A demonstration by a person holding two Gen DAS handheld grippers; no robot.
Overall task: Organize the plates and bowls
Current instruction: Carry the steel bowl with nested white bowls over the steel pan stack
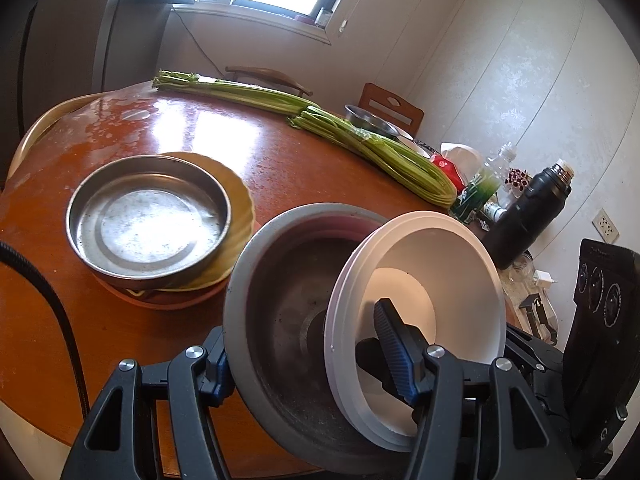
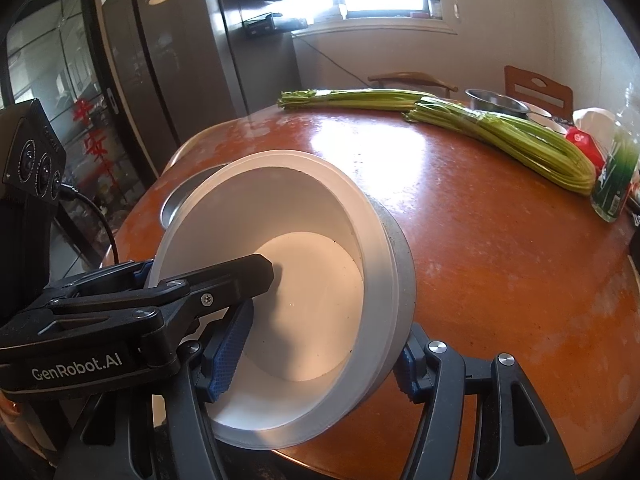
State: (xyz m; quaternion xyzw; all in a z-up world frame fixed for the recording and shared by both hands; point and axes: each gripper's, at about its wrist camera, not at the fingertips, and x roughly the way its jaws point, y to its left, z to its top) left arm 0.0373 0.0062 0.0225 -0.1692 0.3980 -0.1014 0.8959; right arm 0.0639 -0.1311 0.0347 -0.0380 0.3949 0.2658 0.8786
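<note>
Handling, biggest first:
- Grey metal bowl (image 1: 280, 280): stiff, probably the heaviest piece, smooth wall, so likely slippery. Carries the white bowls (image 1: 452, 264) nested inside, all tilted and held off the table (image 1: 280, 168) at its near edge, just right of the plate stack.
- White bowls: look like ceramic or hard plastic, can't tell which; treat as chippable. Loose in the nest, so liable to slide out if tipped further.
- Best hold: across the rim wall, one finger inside the whites, one outside the grey, on opposite sides.
- Left gripper (image 1: 304, 344): pinching just that way on the left side. Right gripper (image 2: 318, 354): same pinch on the right side.

Counts:
- 1 round table.
- 2 celery bundles (image 1: 248, 94).
- 1 grey metal bowl.
- 1 shallow steel pan (image 1: 148, 220), sitting on 1 yellow plate (image 1: 240, 200), on 1 brown dish (image 1: 180, 298).
- White bowls: at least 2 rims showing, maybe 3; can't settle.
- 1 small steel bowl (image 1: 370, 122) at the far side.
- 1 black flask (image 1: 528, 216), 1 clear bottle (image 1: 492, 176).
</note>
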